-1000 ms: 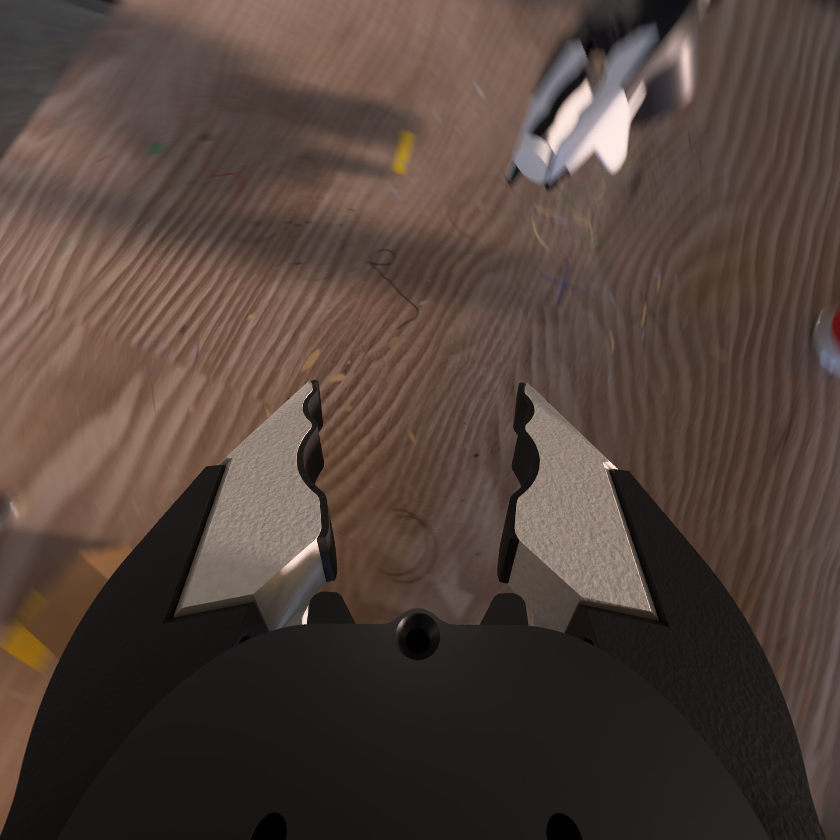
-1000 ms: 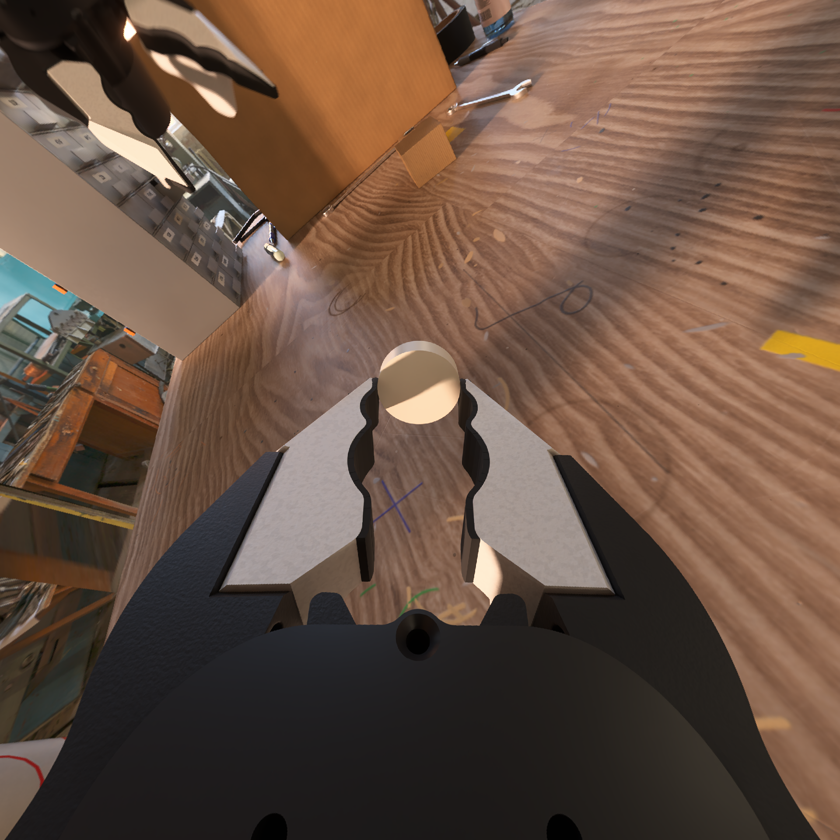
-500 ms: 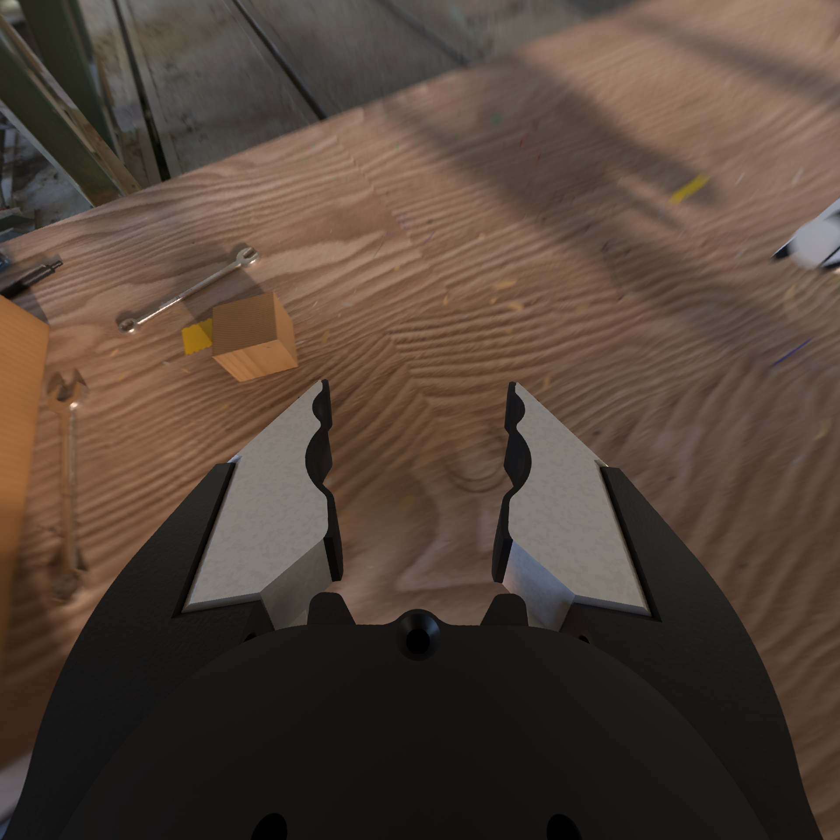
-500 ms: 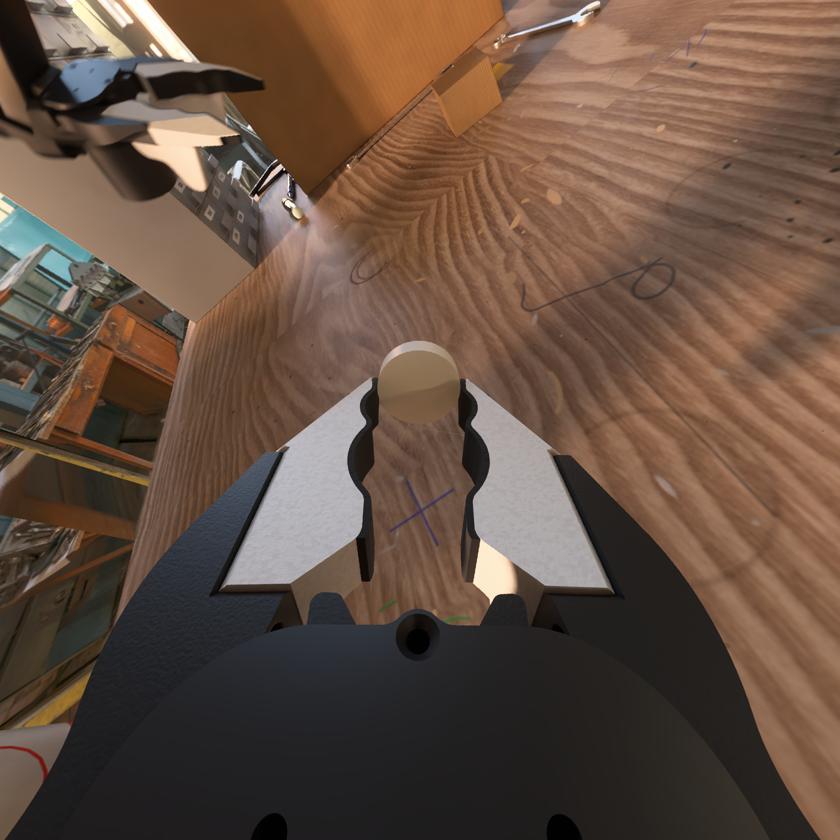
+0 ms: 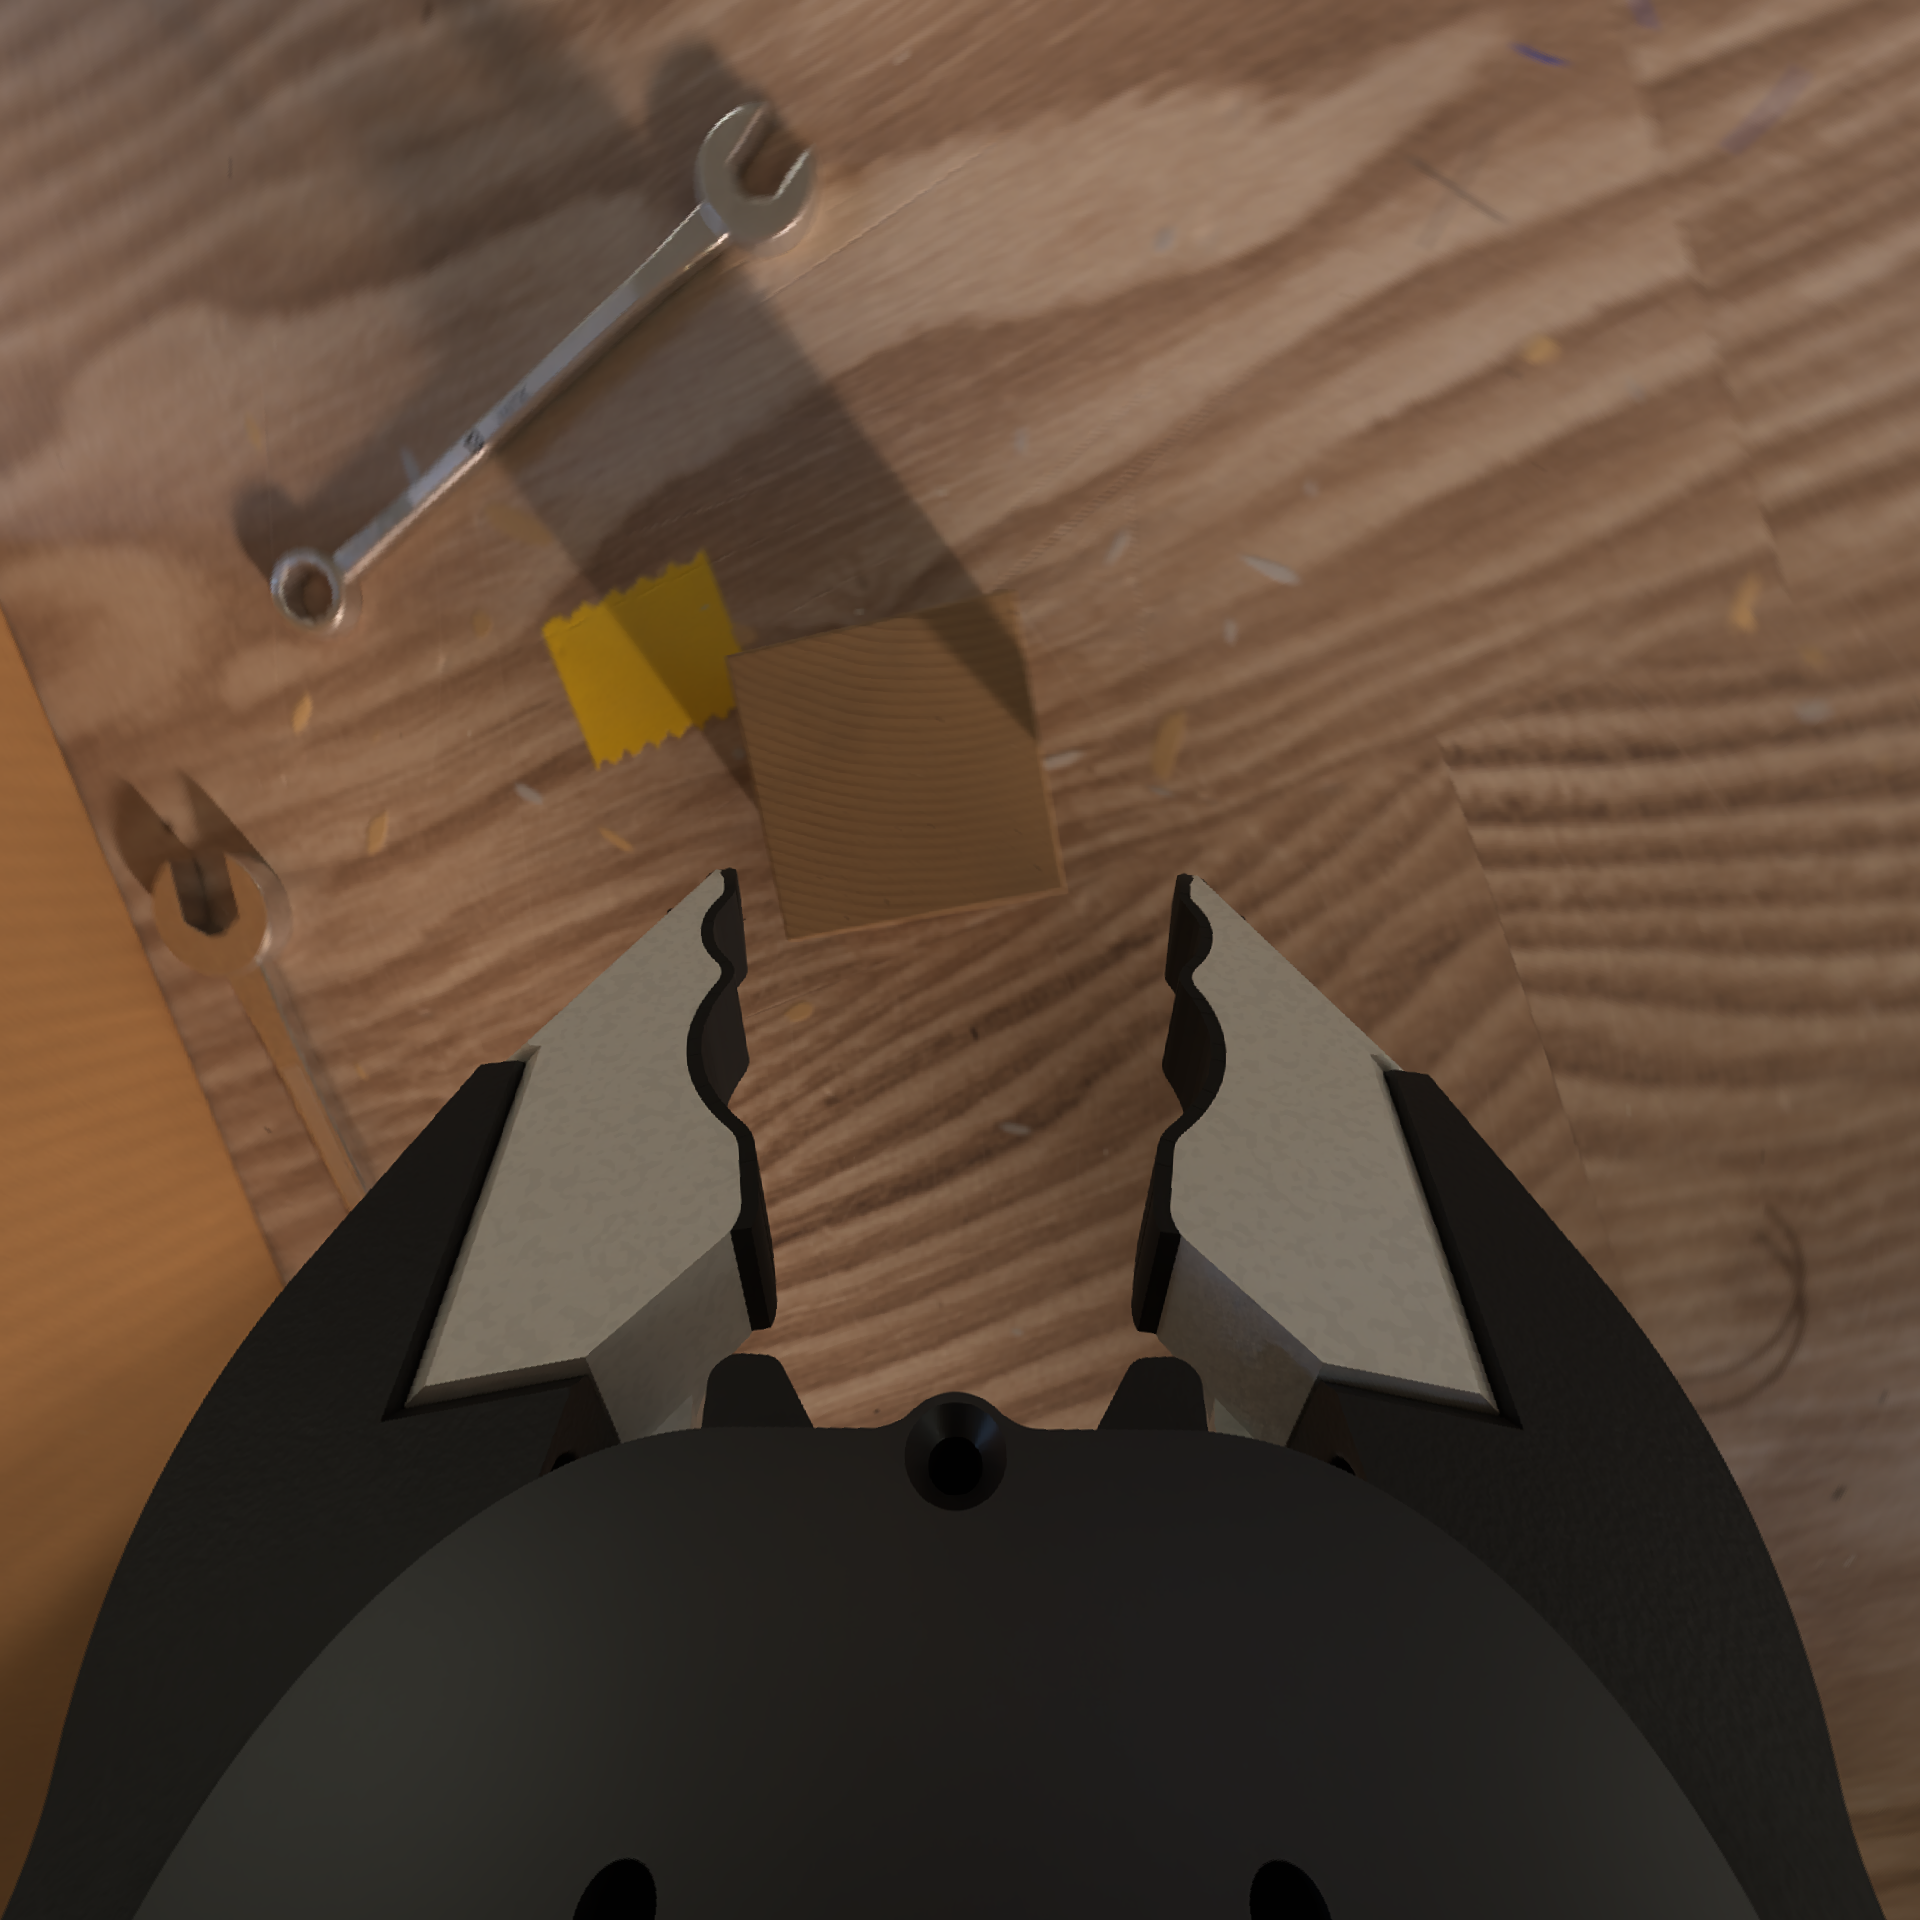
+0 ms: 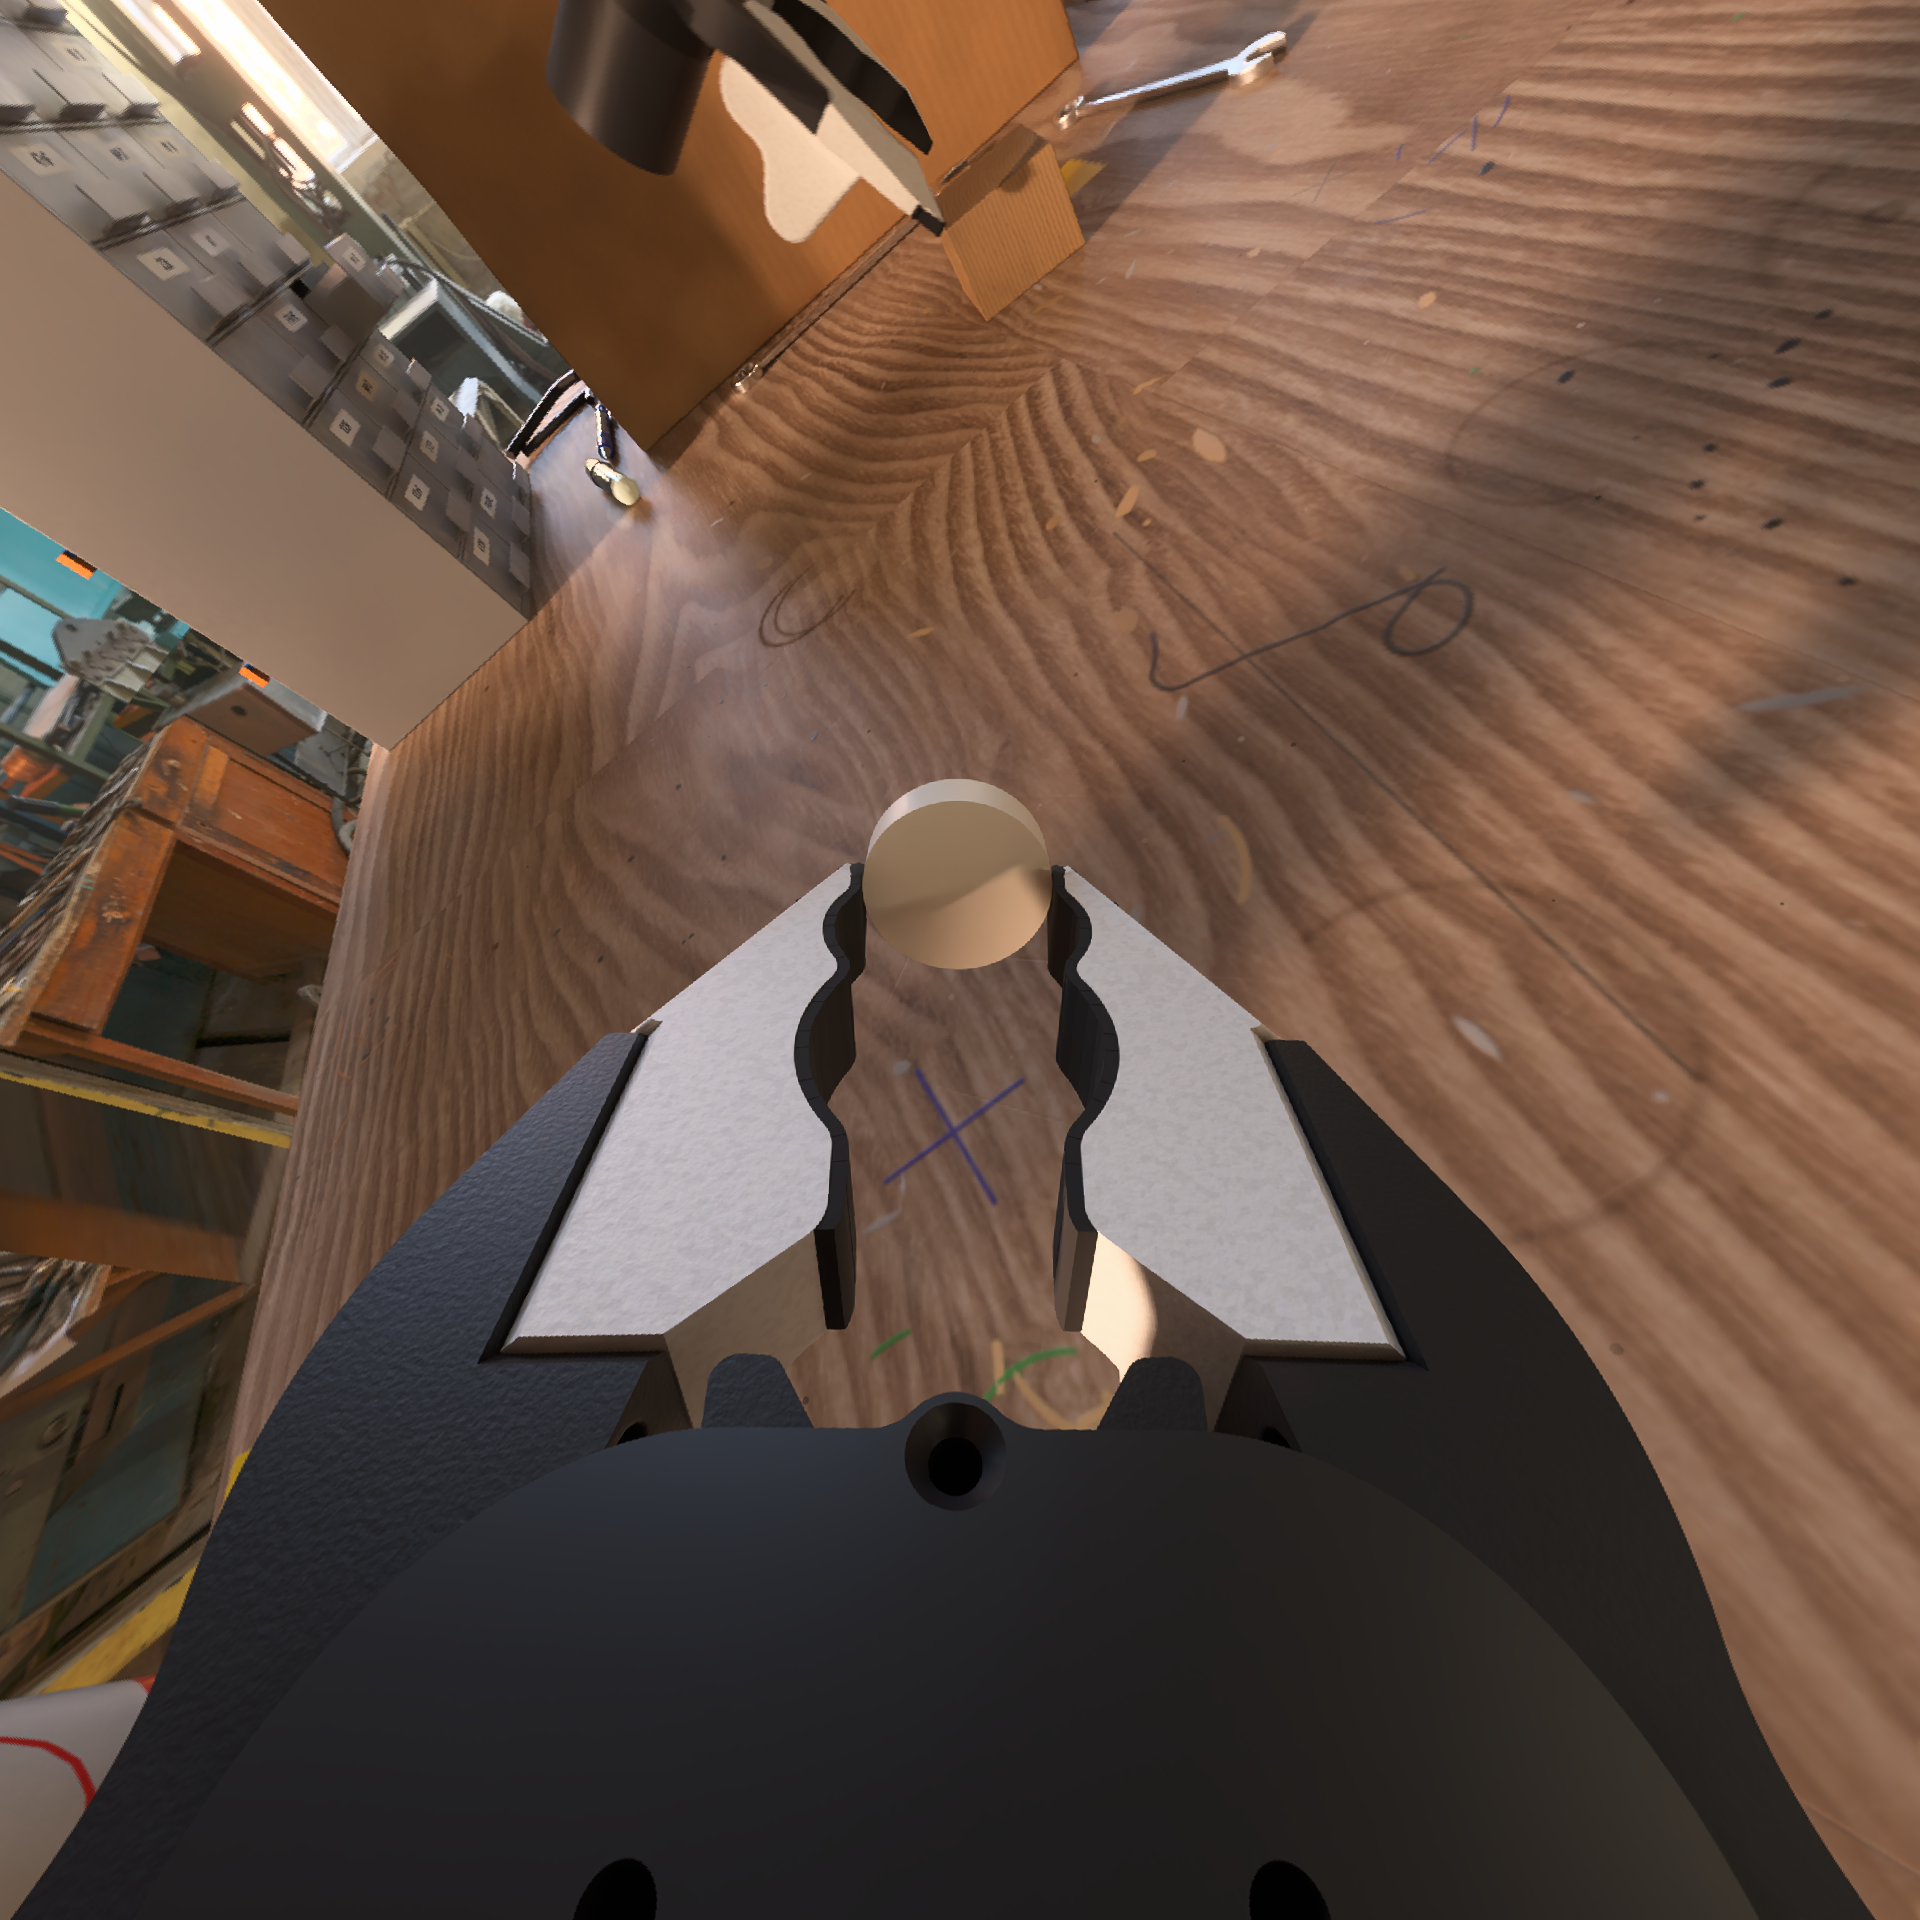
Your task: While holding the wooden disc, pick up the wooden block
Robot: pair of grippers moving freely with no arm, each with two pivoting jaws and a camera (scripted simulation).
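- Our left gripper [image 5: 956, 894] hangs with jaws spread wide and empty, looking almost straight down on the wooden block [image 5: 899, 774]. The block sits just ahead of the fingertips, not yet between them.
- Half a second ago the block lay off to our left, seen at a slant; now it is nearly centred. We judge the approach is almost lined up, with descent and closing to come.
- The block's edges sit skewed to the jaw line, so a slight twist may be needed.
- Just beside it: yellow tape [image 5: 639, 670], then a wrench [image 5: 540, 364]; a second wrench [image 5: 208, 914] lies by the orange box [image 5: 94, 1039] at the table's edge.
- Our right gripper [image 6: 956, 894], narrowed, pinches the wooden disc [image 6: 956, 878] above the table [image 6: 1558, 831], as before.
- Containers: only the box; contents not visible.
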